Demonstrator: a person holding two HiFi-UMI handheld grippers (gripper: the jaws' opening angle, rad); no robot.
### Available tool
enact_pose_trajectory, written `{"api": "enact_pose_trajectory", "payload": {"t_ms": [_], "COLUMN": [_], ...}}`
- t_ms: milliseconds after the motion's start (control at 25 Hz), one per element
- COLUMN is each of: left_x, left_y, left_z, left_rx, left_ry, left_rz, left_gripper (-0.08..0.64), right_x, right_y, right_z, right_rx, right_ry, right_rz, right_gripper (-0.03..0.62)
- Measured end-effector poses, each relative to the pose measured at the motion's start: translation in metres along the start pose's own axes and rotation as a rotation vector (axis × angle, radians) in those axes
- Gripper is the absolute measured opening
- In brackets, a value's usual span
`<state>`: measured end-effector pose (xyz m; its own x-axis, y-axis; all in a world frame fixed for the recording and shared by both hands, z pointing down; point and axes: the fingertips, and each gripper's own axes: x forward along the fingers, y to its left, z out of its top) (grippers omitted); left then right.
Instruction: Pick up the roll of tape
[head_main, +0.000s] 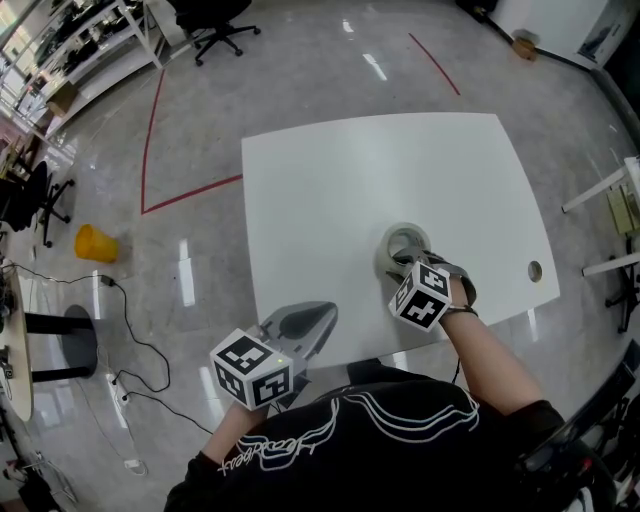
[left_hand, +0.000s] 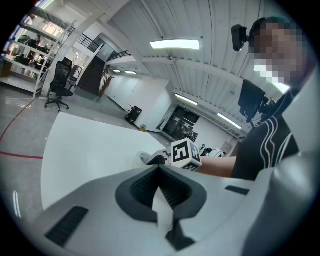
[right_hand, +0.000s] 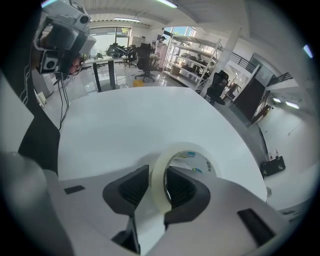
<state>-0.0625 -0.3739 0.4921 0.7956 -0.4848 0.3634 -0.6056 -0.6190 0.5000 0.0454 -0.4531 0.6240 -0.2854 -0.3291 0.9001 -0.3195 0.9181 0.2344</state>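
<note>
right gripper (right_hand: 158, 176) jaws spread, straddling the roll of tape (right_hand: 205, 164) wall, one inside the ring. Close squarely, then lift off surface (right_hand: 125, 120) (left gripper (left_hand: 159, 170) jaws together, idle).

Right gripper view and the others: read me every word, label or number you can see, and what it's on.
Nothing is legible.
Print inside the roll of tape: too blurred to read.
White script on the shirt: too small to read.
The marker cubes: square patterns only, no words.
</note>
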Motion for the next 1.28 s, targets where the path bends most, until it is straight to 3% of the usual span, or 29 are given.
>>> {"api": "enact_pose_trajectory", "payload": {"t_ms": [240, 720, 960, 1280], "left_x": [-0.004, -0.021, -0.030, -0.048], "left_y": [-0.003, -0.015, -0.028, -0.053], "left_z": [-0.003, -0.005, -0.012, -0.011], "left_rx": [-0.015, -0.021, -0.017, 0.038], "left_ry": [-0.008, -0.022, -0.026, -0.031], "left_rz": [0.003, -0.002, -0.011, -0.020], "left_gripper": [0.003, 0.003, 0.003, 0.003], "right_x": [-0.002, -0.016, -0.053, -0.129], "right_y": [0.000, 0.005, 0.015, 0.048], "right_z": [-0.002, 0.003, 0.023, 0.057], "right_rx": [0.047, 0.154, 0.347, 0.478], "right_ry": [-0.021, -0.107, -0.301, -0.607], "right_rz": [0.007, -0.065, -0.031, 0.080], "right_gripper": [0.101, 0.095, 0.094, 0.095]}}
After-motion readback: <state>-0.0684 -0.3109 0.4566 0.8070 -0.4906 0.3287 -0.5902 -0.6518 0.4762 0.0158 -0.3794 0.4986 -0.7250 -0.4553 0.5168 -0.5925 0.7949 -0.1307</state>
